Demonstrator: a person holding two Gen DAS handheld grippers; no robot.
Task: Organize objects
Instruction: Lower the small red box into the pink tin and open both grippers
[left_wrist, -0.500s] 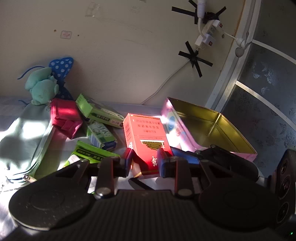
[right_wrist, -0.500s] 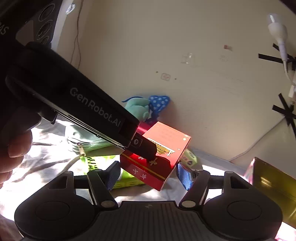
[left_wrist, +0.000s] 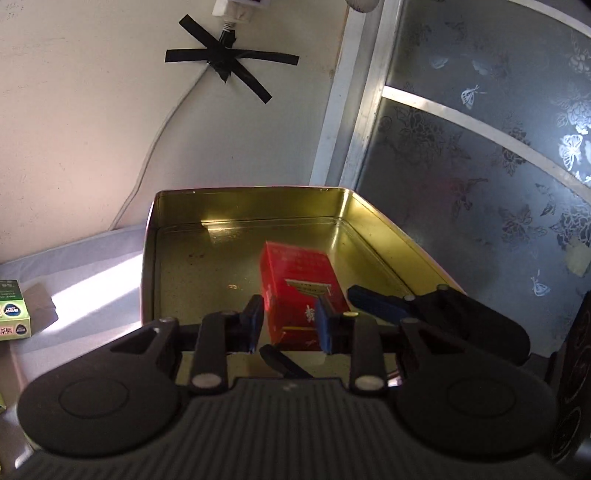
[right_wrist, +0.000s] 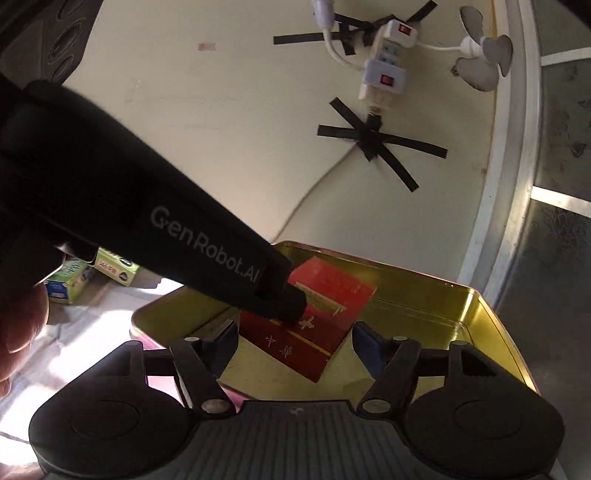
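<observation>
My left gripper (left_wrist: 290, 321) is shut on a red box (left_wrist: 299, 284) with gold print and holds it over the open gold tin (left_wrist: 184, 258). The right wrist view shows the same red box (right_wrist: 325, 306) above the tin (right_wrist: 461, 325), with the left gripper's black body (right_wrist: 166, 221) across it. My right gripper (right_wrist: 293, 343) is open and empty, its blue pads on either side of the box without touching it. Its blue finger also shows in the left wrist view (left_wrist: 373, 301), just right of the box.
Green boxes lie on the white cloth left of the tin (left_wrist: 13, 310) (right_wrist: 110, 266). A wall with a taped cable (left_wrist: 229, 70) and power strip (right_wrist: 388, 62) stands behind. A patterned glass door (left_wrist: 480, 166) is at the right.
My left gripper has carried the red box to the right, from the pile of boxes to over the gold tin. My right gripper moved along with it and stays open.
</observation>
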